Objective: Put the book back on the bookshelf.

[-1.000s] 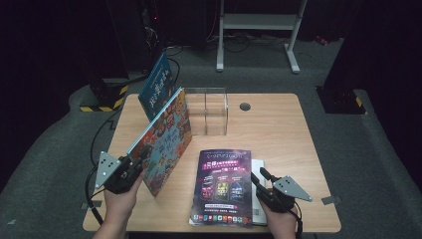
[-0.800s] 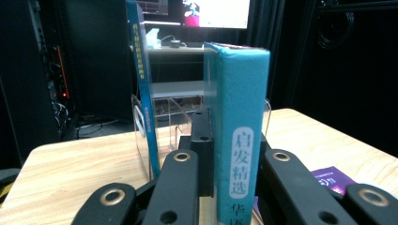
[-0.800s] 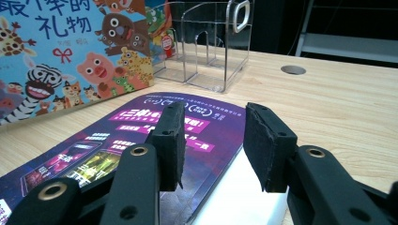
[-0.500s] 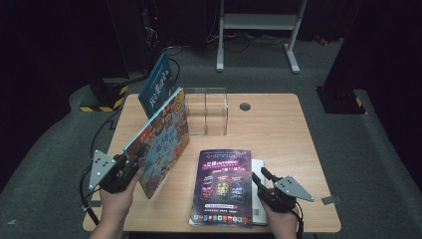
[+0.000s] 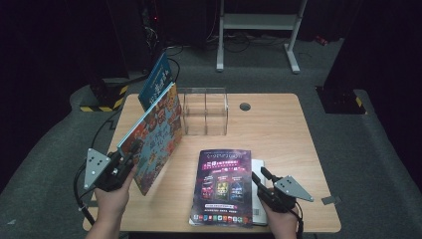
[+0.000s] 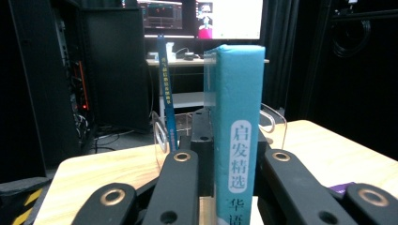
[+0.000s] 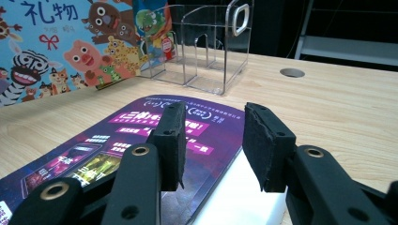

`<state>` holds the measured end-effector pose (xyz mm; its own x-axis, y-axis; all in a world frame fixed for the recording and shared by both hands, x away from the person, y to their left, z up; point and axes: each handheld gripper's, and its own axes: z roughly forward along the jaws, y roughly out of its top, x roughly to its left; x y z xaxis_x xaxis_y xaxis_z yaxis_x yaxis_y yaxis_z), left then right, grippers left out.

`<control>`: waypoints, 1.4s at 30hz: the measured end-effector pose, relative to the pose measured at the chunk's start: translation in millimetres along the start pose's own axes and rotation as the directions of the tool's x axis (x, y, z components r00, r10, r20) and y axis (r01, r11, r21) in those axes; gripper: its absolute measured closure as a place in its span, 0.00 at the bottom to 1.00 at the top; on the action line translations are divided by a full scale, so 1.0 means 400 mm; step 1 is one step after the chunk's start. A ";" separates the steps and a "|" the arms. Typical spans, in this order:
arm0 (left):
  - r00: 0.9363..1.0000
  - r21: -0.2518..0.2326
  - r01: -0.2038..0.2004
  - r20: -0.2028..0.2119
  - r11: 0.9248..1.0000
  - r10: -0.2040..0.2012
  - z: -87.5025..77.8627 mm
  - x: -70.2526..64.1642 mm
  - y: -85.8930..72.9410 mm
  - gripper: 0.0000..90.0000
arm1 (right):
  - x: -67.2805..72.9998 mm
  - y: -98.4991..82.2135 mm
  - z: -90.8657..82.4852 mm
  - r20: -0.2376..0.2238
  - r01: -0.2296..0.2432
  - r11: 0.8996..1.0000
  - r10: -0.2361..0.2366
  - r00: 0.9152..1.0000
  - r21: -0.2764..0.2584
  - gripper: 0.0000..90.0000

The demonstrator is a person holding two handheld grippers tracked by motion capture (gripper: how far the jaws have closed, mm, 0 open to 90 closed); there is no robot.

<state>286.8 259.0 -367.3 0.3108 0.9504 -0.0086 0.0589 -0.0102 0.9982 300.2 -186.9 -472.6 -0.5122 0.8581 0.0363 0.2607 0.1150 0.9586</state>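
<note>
Hidden and cut-off parts at the wooden table

In the left gripper view, the teal spine of the colourful picture book hides its cover and runs off the bottom edge. The white book lies mostly covered by the purple glossy magazine. The thin blue book is partly hidden behind the picture book; its cover lettering is too small to read.

Teal book spine in the left gripper view reads 启发精选, then 华语 below. In the right gripper view, the cartoon-animal book cover shows 礼物.
</note>
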 end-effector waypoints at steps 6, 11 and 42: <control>1.000 0.003 0.006 -0.012 1.000 -0.006 0.015 0.002 -0.001 0.90 | -0.003 0.001 -0.004 0.004 -0.003 1.000 0.003 1.000 -0.004 0.66; 1.000 -0.004 0.002 -0.028 1.000 -0.002 0.020 0.001 0.002 0.90 | -0.005 0.002 -0.006 0.005 -0.002 1.000 0.002 1.000 -0.007 0.66; 0.996 -0.040 0.016 -0.092 0.999 -0.019 0.169 -0.030 0.025 0.90 | -0.017 0.003 -0.014 0.008 -0.014 1.000 0.014 1.000 -0.019 0.67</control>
<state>347.9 226.3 -361.4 0.2208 0.9751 -0.0225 0.0262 0.0171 0.9995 299.2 -195.4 -470.0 -0.5018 0.8637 0.0471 0.2523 0.0941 0.9631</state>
